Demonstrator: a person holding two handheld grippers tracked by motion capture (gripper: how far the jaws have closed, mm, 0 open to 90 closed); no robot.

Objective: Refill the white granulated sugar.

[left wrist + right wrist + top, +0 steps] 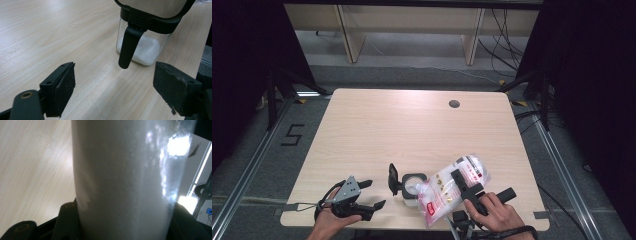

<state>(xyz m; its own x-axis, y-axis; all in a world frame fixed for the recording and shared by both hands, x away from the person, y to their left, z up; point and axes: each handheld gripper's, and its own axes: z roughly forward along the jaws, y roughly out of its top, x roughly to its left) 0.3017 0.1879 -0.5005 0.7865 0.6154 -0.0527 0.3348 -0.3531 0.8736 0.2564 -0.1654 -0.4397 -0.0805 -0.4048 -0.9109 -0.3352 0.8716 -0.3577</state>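
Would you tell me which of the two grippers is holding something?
The right gripper: its fingers clamp the bag of white powder tilted over the jar. The left gripper is open.

My bag [452, 187] sits tilted over the jar [414, 187] near the table's [412, 125] front edge, probably touching its rim; lid [393, 179] stands left.

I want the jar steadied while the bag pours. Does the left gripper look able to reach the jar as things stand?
Probably yes. The left gripper is open and empty, and only bare table lies between it and the jar, whose open lid faces it.
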